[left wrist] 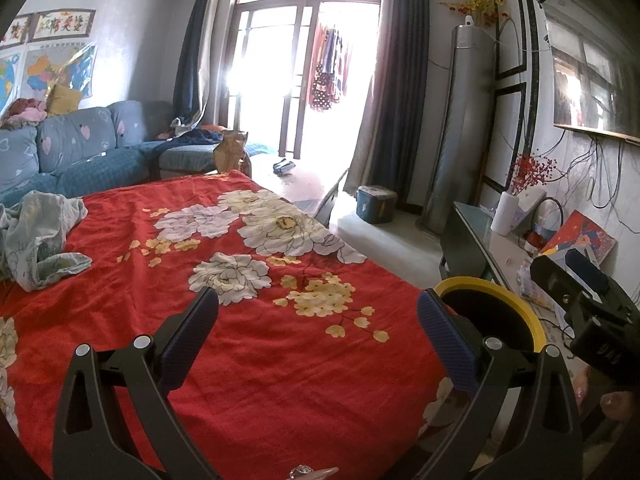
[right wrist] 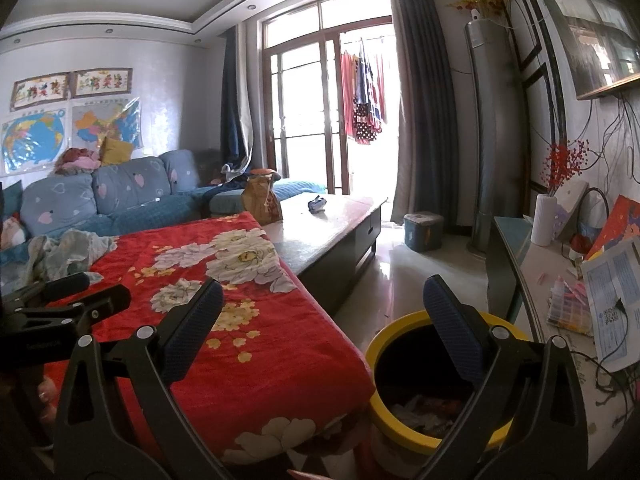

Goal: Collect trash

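Note:
A bin with a yellow rim (right wrist: 400,426) stands on the floor by the corner of a table draped in a red floral cloth (right wrist: 248,364). Crumpled scraps (right wrist: 424,404) lie in the bin's dark inside. My right gripper (right wrist: 320,320) hangs open and empty, its right finger over the bin's mouth. My left gripper (left wrist: 316,328) is open and empty above the red cloth (left wrist: 248,360), with the bin (left wrist: 480,283) just past its right finger. A small blue item (right wrist: 318,204) lies on the bare far part of the table.
A crumpled grey-green cloth (left wrist: 40,236) lies on the table's left side, and a brown paper bag (right wrist: 262,196) stands at the cloth's far end. A blue sofa (left wrist: 80,144) runs along the left. A low TV stand (right wrist: 560,280) with papers and cables borders the right.

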`<state>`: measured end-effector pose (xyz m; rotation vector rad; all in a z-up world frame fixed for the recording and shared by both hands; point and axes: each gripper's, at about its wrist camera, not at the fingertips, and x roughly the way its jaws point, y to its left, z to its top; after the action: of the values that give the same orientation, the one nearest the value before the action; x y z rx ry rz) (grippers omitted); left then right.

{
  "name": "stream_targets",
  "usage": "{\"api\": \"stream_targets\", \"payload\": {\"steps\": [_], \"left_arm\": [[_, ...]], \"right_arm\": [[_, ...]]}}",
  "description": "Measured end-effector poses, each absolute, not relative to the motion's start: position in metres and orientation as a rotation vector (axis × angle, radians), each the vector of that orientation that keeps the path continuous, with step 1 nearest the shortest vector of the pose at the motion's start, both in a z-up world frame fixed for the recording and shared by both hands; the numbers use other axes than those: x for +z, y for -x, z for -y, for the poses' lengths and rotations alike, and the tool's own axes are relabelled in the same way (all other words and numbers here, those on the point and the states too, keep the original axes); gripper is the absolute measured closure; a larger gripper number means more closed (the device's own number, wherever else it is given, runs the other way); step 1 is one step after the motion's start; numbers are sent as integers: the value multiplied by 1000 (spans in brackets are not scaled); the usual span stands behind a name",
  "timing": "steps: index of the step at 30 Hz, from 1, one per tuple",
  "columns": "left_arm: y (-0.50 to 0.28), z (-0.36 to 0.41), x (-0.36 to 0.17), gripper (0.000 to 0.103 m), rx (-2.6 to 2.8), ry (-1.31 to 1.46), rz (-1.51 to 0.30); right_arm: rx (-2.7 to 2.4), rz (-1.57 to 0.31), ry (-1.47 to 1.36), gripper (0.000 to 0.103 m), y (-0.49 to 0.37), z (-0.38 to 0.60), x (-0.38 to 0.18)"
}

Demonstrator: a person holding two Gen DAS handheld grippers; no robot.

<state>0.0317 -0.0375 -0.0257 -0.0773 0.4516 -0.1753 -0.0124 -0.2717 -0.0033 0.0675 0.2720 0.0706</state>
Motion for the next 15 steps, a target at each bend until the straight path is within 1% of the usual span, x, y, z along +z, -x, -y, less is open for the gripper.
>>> {"api": "stream_targets", "payload": {"steps": [15], "left_arm": [[-31, 41, -28, 6, -169, 74, -459]], "right_arm": [[61, -268, -70, 11, 10, 268, -1]]}}
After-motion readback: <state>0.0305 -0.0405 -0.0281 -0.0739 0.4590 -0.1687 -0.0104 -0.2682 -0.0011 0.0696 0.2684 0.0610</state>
